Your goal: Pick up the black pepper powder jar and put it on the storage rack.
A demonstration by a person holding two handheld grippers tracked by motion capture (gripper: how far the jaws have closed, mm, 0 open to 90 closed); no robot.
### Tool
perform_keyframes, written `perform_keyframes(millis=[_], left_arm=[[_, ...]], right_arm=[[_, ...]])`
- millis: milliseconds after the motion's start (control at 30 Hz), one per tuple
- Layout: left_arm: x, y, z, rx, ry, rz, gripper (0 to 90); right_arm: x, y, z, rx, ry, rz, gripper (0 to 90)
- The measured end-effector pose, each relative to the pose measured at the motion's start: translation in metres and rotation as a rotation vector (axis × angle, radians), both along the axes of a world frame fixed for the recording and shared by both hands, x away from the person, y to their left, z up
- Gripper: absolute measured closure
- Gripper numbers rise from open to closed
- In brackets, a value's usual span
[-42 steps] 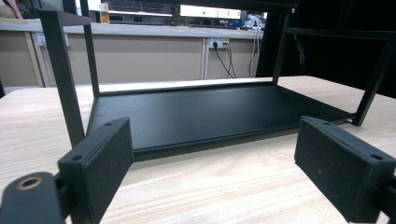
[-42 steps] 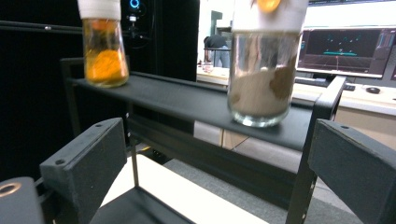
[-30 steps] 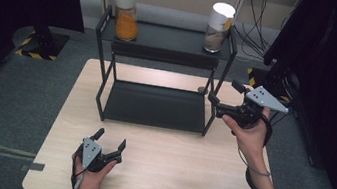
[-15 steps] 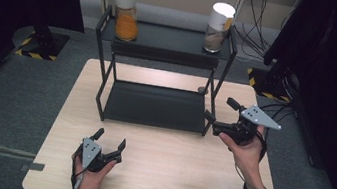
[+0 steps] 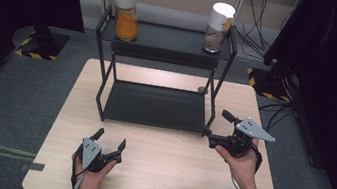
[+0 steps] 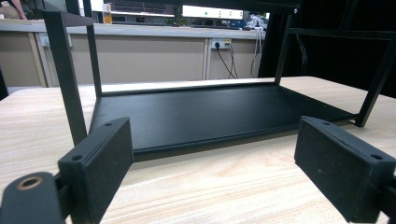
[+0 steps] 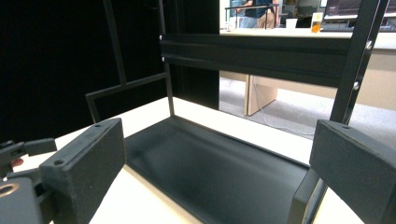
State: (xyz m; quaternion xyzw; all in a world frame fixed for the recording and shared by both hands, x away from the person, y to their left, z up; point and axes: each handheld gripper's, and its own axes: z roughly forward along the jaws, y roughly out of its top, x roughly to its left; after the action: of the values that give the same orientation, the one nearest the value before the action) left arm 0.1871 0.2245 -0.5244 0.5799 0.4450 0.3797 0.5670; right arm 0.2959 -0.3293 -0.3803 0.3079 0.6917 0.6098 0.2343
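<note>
black shelf rack (image 5: 154,105), no readable writing; left gripper (image 5: 108,145) and right gripper (image 5: 216,129) both released.

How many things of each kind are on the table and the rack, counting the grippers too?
Jars: 2, one with orange contents and one with brownish contents, both white-lidded, on the top shelf
Rack: 1, black, on the table
Grippers: 2, left gripper and right gripper, both open
Total: 5

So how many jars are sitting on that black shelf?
2, both on the top shelf: the orange-filled jar at its left end, the brownish-filled jar at its right end. No others visible.
</note>
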Motion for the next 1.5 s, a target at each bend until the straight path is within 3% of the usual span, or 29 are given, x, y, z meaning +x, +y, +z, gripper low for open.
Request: perform_keyframes(millis=[433,1500], left_arm=[[0.0,0.0,0.0,0.0,0.002,0.001,11.0],[0.0,-0.001,0.0,0.002,0.001,0.003,11.0]], right_arm=[[-0.006,-0.005,-0.03,0.01,0.065,-0.019,4.2],[-0.016,-0.02,-0.072,-0.043,0.178,-0.085,4.7]])
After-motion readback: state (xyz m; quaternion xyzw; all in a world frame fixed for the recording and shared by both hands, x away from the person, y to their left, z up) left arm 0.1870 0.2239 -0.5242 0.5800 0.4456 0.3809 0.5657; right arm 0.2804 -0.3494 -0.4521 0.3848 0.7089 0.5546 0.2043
